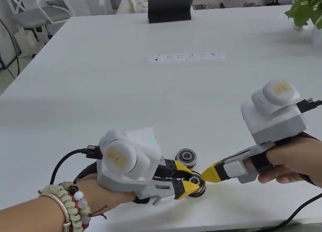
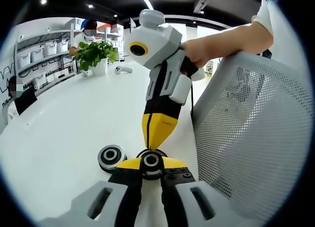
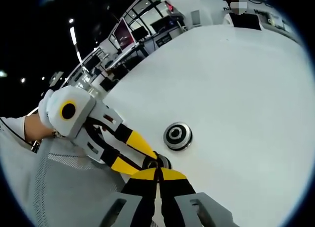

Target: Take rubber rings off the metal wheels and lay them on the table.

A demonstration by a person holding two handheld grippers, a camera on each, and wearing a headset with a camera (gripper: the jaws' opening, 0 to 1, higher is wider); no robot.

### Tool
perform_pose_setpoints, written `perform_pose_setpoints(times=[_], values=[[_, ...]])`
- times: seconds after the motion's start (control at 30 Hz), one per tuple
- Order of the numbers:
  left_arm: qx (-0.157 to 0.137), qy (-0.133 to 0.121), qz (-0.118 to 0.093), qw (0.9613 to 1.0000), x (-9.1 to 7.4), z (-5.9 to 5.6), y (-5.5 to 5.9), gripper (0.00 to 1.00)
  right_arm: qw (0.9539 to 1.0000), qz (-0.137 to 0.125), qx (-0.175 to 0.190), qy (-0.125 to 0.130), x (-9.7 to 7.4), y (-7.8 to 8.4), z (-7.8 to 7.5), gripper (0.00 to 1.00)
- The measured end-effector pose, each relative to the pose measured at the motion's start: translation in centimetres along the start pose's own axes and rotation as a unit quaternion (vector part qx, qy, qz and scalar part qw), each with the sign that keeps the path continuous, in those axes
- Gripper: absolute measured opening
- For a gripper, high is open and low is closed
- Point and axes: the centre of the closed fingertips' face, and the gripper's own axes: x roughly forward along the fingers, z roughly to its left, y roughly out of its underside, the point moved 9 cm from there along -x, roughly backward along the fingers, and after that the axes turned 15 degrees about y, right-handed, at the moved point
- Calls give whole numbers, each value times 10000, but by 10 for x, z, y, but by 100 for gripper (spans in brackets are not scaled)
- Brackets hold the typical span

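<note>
Your left claw [image 2: 150, 164] is pinching a small metal wheel [image 2: 151, 159]. Its two yellow tips sit on opposite sides of the wheel, which rests low on the white surface [image 1: 151, 101] close to the near edge. In the head view the same left claw [image 1: 192, 183] reaches in from your left hand [image 1: 108, 194] and grips the wheel [image 1: 198, 187] just in front of you.

Your right claw [image 3: 157, 173] has its jaws pressed together, with only a thin dark seam between them. Its tip touches the rim of the held wheel [image 3: 164, 162], opposite the left claw [image 3: 151, 160]. Whether it nips anything at that rim cannot be told. The left gripper view shows the right claw [image 2: 156, 144] coming down onto the top of the wheel as a single yellow point. In the head view the right claw [image 1: 206, 175] comes in from the right side.

A second wheel [image 1: 186, 156] lies flat on the surface just beside the held one, apart from both claws. You can also see it in the left gripper view [image 2: 112, 157] and the right gripper view [image 3: 177, 135].

Farther out, a white power strip [image 1: 185, 56] lies mid-surface. A dark tablet [image 1: 170, 9] stands at the far edge, and a green plant [image 1: 304, 8] is at the far right corner. A mesh chair back [image 2: 251, 128] is close beside your right arm.
</note>
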Motion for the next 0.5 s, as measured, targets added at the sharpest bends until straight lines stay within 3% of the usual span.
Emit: perform_pose_setpoints(times=[0.17, 0.3, 0.5], values=[[105, 147, 109, 9998, -2, -4, -5, 17, 10000, 16, 1, 18, -1, 0, 0, 0], [97, 297, -85, 9995, -3, -7, -17, 21, 10000, 15, 38, 68, -3, 1, -5, 0], [181, 476, -150, 9986, -12, -11, -33, 34, 10000, -35, 88, -22, -6, -2, -2, 0]])
